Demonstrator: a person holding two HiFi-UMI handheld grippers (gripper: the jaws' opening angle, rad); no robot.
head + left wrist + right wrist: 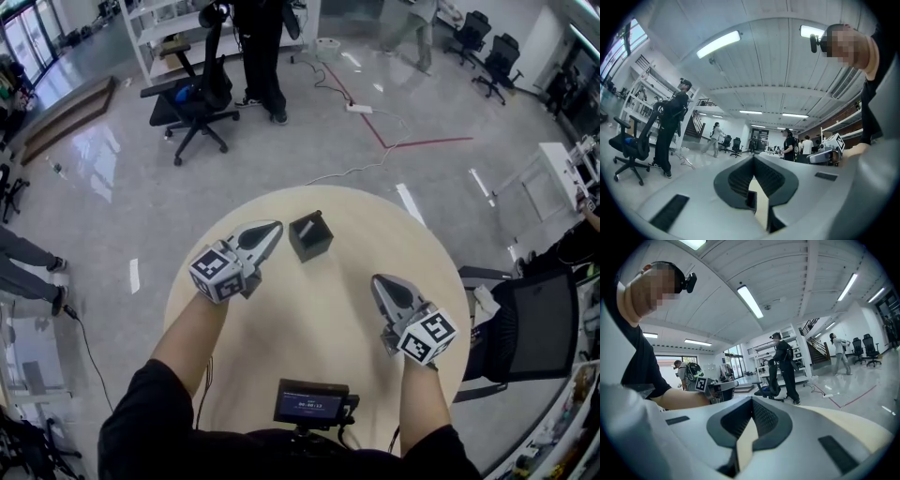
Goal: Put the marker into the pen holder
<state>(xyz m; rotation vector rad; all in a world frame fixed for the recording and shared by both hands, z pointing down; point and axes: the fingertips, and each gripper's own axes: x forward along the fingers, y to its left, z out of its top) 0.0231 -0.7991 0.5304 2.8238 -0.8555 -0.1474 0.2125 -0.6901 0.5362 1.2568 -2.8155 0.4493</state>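
A black square pen holder (311,239) stands on the round beige table (328,319), towards its far side. A thin dark marker (310,217) leans in its open top. My left gripper (277,226) hovers just left of the holder, shut, with nothing between its jaws; in the left gripper view (753,160) the ribbed pads meet. My right gripper (377,279) is over the table's right half, clear of the holder, also shut and empty, as the right gripper view (751,401) shows.
A small screen on a mount (312,404) sits at the table's near edge. On the floor behind are a black office chair (192,103), a standing person (261,52) and a cable with a power strip (359,108). Another dark chair (539,323) stands right of the table.
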